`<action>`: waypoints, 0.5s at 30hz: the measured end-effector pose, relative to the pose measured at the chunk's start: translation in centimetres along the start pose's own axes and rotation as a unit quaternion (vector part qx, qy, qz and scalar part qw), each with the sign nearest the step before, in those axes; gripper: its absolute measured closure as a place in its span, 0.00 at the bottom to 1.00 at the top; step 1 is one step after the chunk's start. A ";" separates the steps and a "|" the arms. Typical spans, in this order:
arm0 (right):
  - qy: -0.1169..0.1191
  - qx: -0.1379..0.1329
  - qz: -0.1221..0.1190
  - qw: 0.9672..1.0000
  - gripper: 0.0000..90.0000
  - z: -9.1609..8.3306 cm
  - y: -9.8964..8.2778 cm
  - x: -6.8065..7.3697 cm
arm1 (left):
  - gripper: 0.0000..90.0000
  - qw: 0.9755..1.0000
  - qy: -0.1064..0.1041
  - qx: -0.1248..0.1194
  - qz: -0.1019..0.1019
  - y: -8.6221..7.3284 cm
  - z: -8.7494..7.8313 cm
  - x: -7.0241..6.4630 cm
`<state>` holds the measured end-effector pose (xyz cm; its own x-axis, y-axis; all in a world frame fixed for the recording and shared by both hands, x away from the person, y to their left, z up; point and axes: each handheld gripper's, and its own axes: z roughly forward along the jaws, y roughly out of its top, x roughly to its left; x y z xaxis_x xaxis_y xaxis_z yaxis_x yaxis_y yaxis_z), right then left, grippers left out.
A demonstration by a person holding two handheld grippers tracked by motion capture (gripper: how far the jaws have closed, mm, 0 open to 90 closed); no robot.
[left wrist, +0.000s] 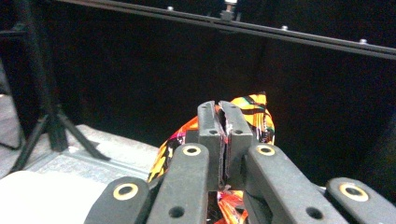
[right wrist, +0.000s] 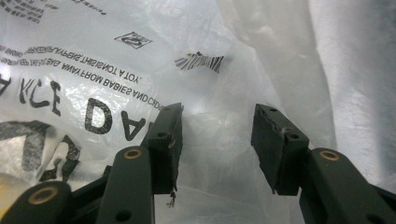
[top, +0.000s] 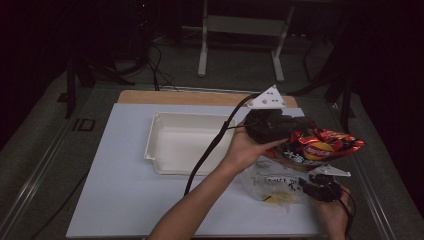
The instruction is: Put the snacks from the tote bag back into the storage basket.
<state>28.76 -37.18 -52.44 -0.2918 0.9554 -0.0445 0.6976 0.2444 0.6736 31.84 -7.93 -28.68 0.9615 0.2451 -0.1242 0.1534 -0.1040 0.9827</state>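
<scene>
Near the right edge, the right tool (top: 320,189) stood open against the plastic bag (top: 267,180); the left tool (top: 280,131), clamped on the chip packet (top: 320,145), held it above the bag, the tray (top: 165,120) unfilled

Dim room, dark walls, grey floor (top: 240,62), white frame legs (top: 202,50), black stand (left wrist: 46,116), wooden tabletop edge (top: 175,96)
</scene>
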 end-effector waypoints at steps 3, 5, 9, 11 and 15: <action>0.000 0.000 0.000 1.000 0.59 0.0 0.0 0.0 | 0.99 1.000 0.010 -0.002 -0.011 -0.4 -0.3 1.0; 0.000 0.000 -0.001 1.000 0.59 0.0 0.0 0.0 | 0.99 1.000 0.014 -0.001 -0.016 -0.7 -0.4 1.4; -0.001 0.000 0.001 1.000 0.59 0.0 0.0 0.0 | 0.99 0.999 0.019 0.004 -0.029 -1.7 -0.3 2.2; -0.002 0.000 0.000 1.000 0.59 0.0 0.0 0.0 | 0.99 0.999 0.022 0.010 -0.036 -2.5 -0.2 2.6; -0.002 0.000 -0.001 1.000 0.59 0.0 0.0 0.0 | 0.99 0.998 0.026 0.023 -0.055 -4.4 0.2 3.4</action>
<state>28.79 -37.20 -52.43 -0.2906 0.9556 -0.0485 0.6966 0.2461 0.6739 34.51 -6.81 -33.45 0.9250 0.3077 -0.2230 0.2696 -0.1178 0.9557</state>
